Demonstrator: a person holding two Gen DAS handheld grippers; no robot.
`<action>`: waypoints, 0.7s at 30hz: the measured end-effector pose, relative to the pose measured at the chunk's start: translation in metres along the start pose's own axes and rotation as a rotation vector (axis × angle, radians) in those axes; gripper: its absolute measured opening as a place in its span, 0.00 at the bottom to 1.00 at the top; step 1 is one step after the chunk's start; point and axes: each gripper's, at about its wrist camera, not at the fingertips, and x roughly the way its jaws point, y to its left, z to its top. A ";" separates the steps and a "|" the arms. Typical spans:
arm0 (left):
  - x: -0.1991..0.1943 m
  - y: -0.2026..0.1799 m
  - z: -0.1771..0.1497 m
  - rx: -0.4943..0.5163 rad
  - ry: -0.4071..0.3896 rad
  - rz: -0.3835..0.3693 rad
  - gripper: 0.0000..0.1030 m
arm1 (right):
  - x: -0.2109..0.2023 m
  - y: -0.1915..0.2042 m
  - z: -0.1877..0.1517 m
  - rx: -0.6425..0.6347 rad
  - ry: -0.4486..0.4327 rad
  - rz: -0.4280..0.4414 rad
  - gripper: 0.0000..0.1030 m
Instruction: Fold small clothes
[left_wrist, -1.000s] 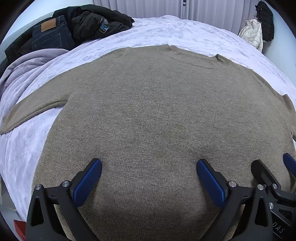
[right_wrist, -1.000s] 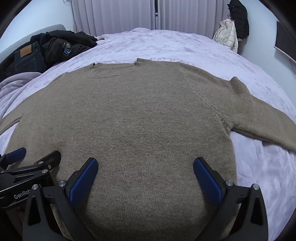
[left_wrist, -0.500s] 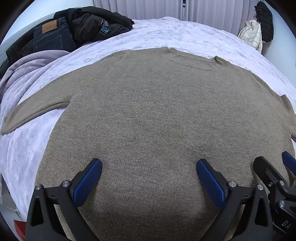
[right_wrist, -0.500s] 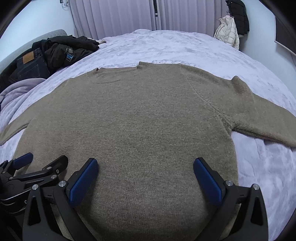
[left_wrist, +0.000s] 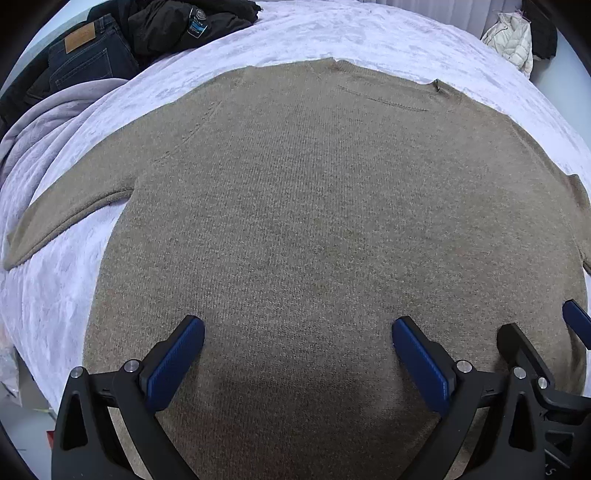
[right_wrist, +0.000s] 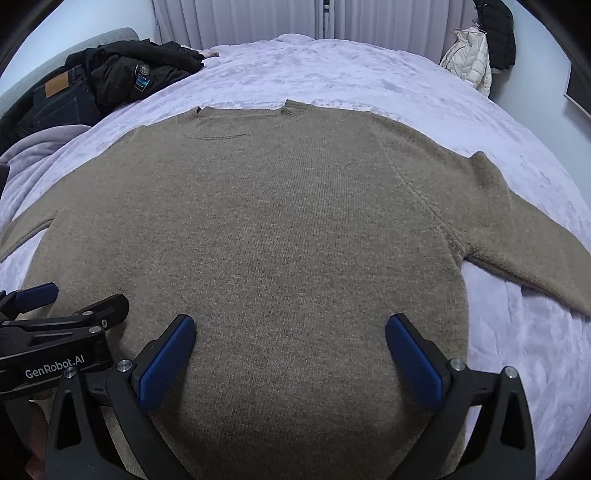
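A brown knitted sweater (left_wrist: 314, 221) lies spread flat on the pale lilac bedspread (right_wrist: 369, 77), collar toward the far curtains (right_wrist: 240, 18), one sleeve stretched out to each side. The left gripper (left_wrist: 297, 354) hangs over the sweater's near hem with its blue-padded fingers (left_wrist: 173, 363) spread wide, holding nothing. The right gripper (right_wrist: 290, 350) is just beside it over the same hem, its fingers (right_wrist: 415, 360) likewise spread wide and empty. Beyond the sweater's left sleeve lie dark jeans (left_wrist: 88, 59) and a black jacket (left_wrist: 184, 22); a white puffer coat (right_wrist: 469, 59) hangs beyond its right shoulder
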 end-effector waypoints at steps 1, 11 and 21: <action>0.000 0.000 0.003 -0.001 0.007 -0.001 1.00 | 0.000 0.000 0.001 -0.008 0.010 -0.004 1.00; -0.018 -0.014 0.010 -0.012 -0.046 -0.061 1.00 | -0.012 -0.019 0.007 -0.012 0.023 -0.016 1.00; -0.033 -0.084 0.033 0.132 -0.075 -0.071 1.00 | -0.030 -0.070 0.015 0.045 -0.022 -0.074 1.00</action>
